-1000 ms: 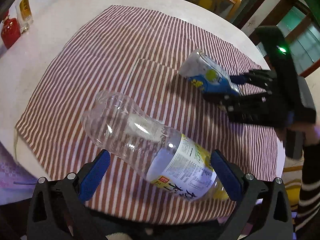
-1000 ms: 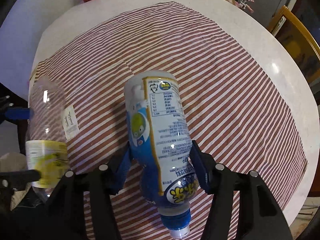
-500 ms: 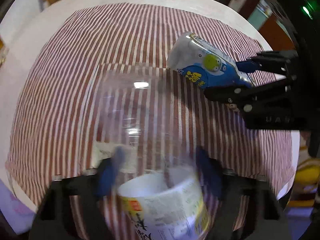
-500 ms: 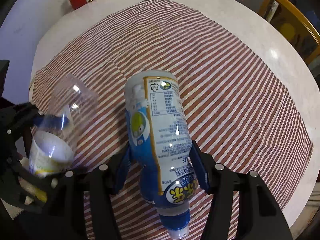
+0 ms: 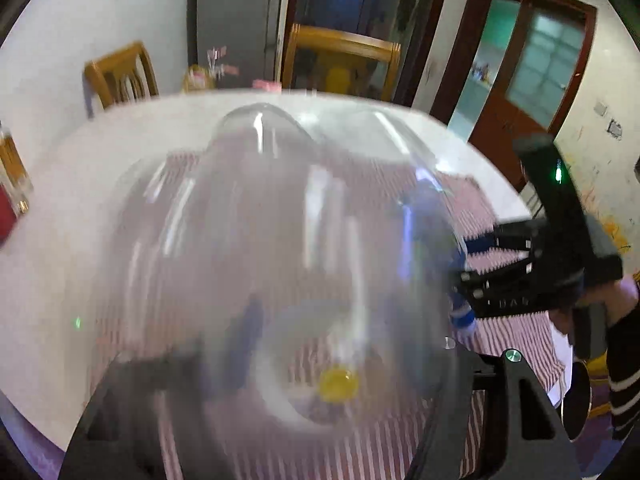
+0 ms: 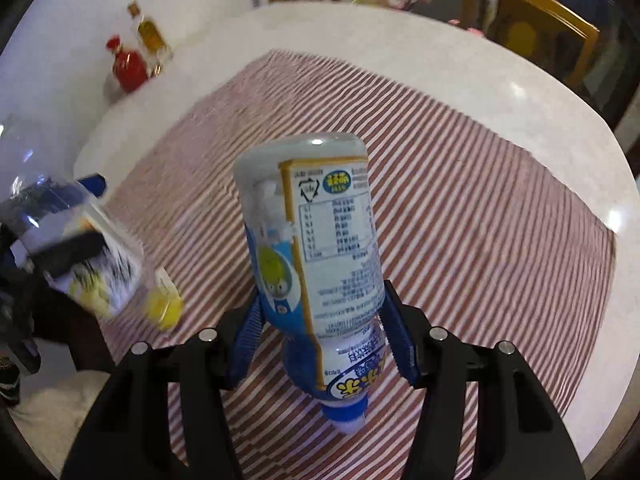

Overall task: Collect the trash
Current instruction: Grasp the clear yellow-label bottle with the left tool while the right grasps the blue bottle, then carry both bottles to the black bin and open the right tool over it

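Here, two empty bottles held clear of the striped cloth (image 6: 460,184) on the tabletop (image 6: 440,40).
The right claw (image 6: 320,340) clamps the blue bottle (image 6: 312,240) near its neck; the left claw (image 5: 336,344) grasps the clear bottle (image 5: 280,220), badly blurred. Both bottles are smooth and gripped off-centre, so either may pivot or slip out during transport.
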`<action>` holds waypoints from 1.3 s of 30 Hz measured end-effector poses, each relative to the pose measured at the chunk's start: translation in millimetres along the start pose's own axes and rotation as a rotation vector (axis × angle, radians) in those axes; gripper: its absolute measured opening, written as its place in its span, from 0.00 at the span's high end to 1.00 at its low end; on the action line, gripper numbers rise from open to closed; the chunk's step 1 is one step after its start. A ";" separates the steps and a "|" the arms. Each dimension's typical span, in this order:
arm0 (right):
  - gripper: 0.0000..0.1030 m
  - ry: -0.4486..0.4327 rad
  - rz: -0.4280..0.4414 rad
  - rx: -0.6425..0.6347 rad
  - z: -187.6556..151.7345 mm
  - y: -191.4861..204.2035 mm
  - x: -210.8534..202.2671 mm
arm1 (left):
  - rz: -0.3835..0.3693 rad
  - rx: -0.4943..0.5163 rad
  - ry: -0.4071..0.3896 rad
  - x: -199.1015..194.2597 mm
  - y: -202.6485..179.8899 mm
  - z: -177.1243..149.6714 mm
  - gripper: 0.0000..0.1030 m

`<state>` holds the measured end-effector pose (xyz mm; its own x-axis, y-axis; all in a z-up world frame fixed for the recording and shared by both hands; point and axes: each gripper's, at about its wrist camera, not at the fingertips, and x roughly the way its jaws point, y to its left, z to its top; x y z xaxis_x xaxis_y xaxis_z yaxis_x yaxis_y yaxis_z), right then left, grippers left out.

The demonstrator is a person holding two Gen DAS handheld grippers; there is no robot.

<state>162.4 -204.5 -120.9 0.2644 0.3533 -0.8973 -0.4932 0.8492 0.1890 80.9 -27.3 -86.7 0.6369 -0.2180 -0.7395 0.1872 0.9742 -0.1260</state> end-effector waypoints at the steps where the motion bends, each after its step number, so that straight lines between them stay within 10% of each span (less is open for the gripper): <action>1: 0.46 -0.012 0.004 0.018 -0.6 -0.2 -4.8 | 0.000 0.007 -0.024 -6.5 -1.3 2.9 0.39; 14: 0.45 -0.216 -0.030 0.182 -17.5 -3.3 -77.8 | -0.114 0.134 -0.268 -93.8 -38.4 45.9 0.41; 30: 0.45 -0.296 -0.003 0.295 -32.6 -15.1 -87.7 | -0.163 0.182 -0.275 -97.4 -47.5 49.7 0.41; 39: 0.45 -0.426 -0.076 0.479 -97.3 -55.3 -141.7 | -0.268 0.279 -0.261 -83.7 -94.4 56.7 0.41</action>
<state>71.5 -339.7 -43.0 0.6386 0.3269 -0.6967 -0.0615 0.9241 0.3772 52.4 -104.3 24.6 0.6986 -0.5023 -0.5095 0.5424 0.8363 -0.0808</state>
